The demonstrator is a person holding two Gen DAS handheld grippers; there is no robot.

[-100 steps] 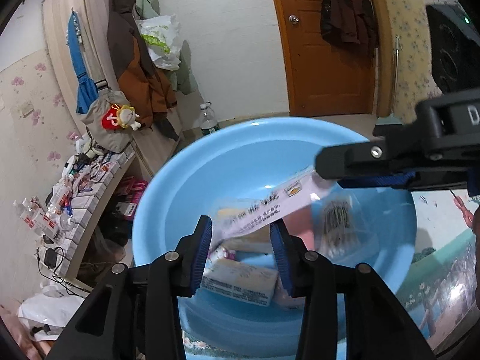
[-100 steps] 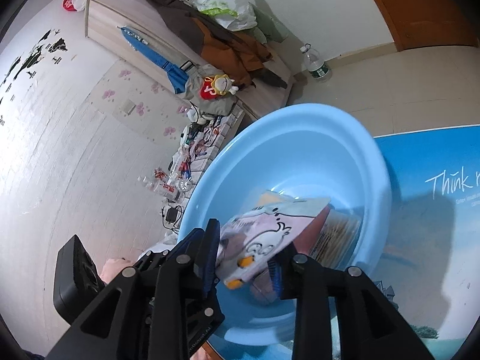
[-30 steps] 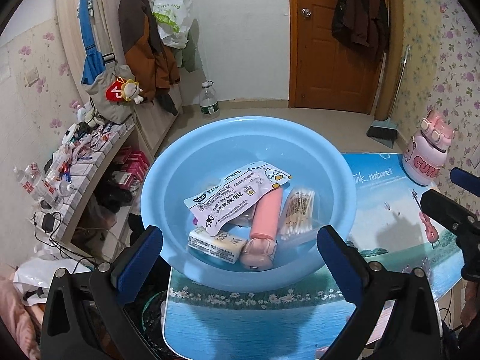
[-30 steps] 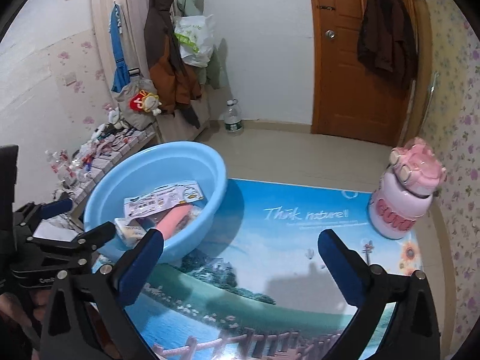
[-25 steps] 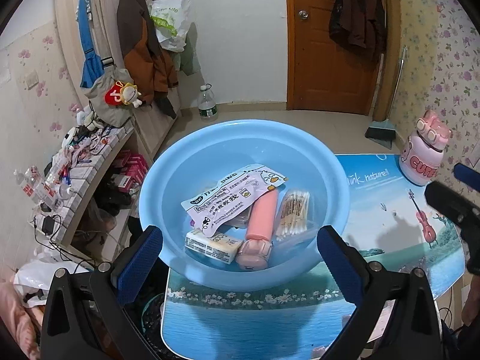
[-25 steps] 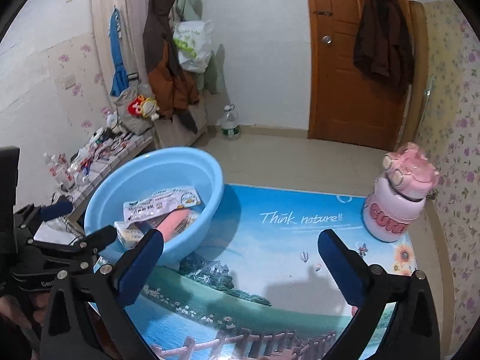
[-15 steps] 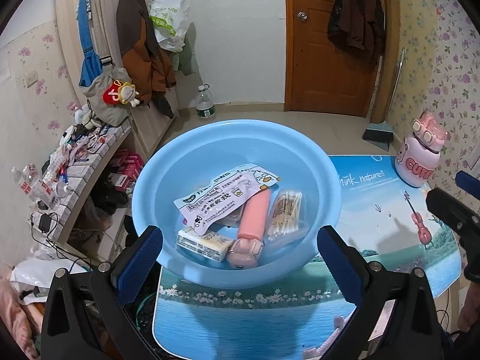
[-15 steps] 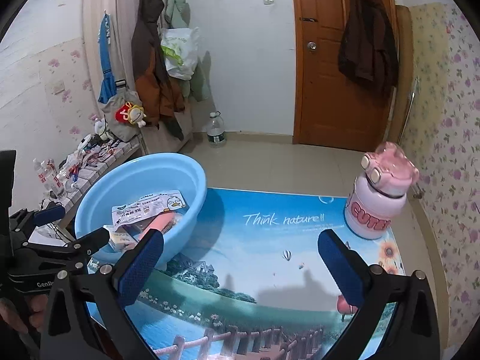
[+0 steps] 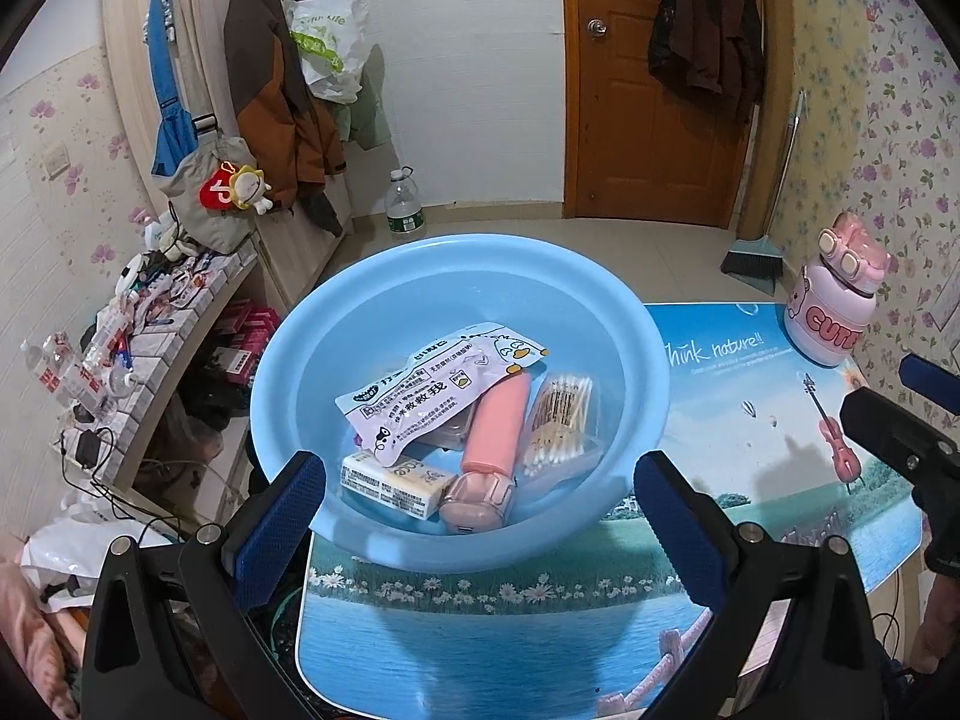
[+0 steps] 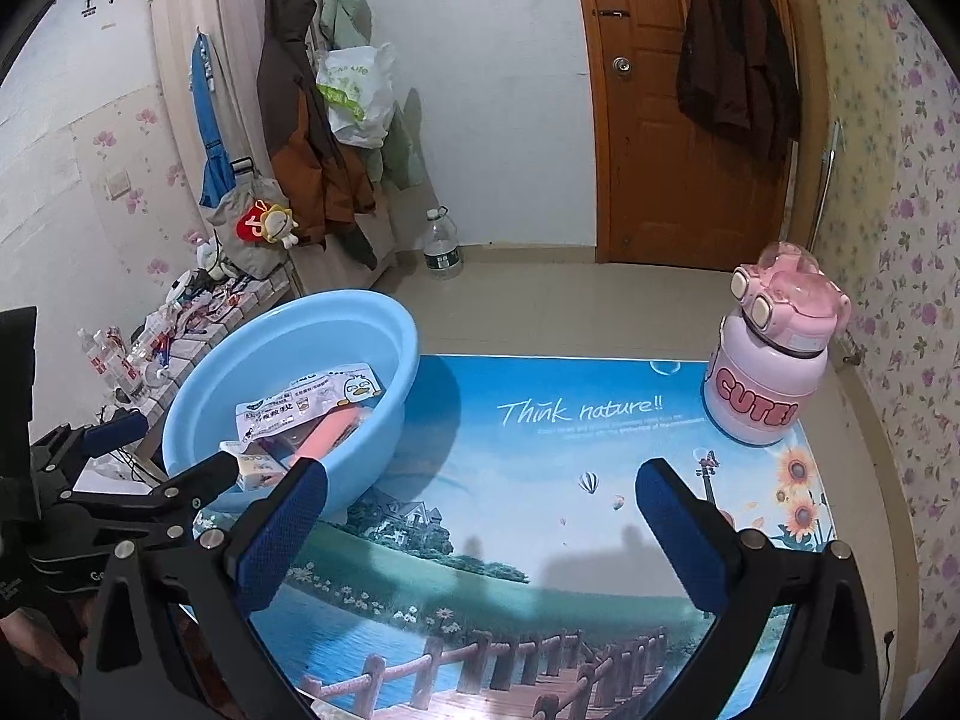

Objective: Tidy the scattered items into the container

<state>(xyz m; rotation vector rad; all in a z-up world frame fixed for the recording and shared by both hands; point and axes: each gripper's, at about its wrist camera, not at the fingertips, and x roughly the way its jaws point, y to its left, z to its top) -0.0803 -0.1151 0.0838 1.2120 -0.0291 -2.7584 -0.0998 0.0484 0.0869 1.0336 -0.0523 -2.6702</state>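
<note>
the round light-blue plastic basin [image 9: 624, 324] sits at the left edge of a table covered with a glossy blue landscape-print mat [image 10: 540, 480] that carries the words "think nature!!". inside the basin lie four things. a flat white sachet with black print and a cartoon duck [image 9: 438, 390] rests on top, tilted, its duck end toward the far right. under its near end lies a small white rectangular packet [image 9: 390, 486]. to the right of that a salmon-pink cylindrical bottle with a clear cap [image 9: 492, 456] lies on its side, cap toward the near rim. just right of the bottle, touching it, is a clear pack of cotton swabs [image 9: 558, 420].

the left gripper [image 9: 480, 516] hangs above the near rim of the basin, its two blue-padded fingers [image 9: 282, 516] spread wide apart with nothing between them. the right gripper [image 10: 480, 528] is over the bare mat to the right of the basin, its fingers likewise wide apart and empty.

at the far right corner of the mat a pale pink drinking bottle with a pink lid and "cute" lettering [image 10: 768, 372] stands upright, well apart from the basin. beyond the table a brown wooden door [image 10: 690, 120] is closed.
</note>
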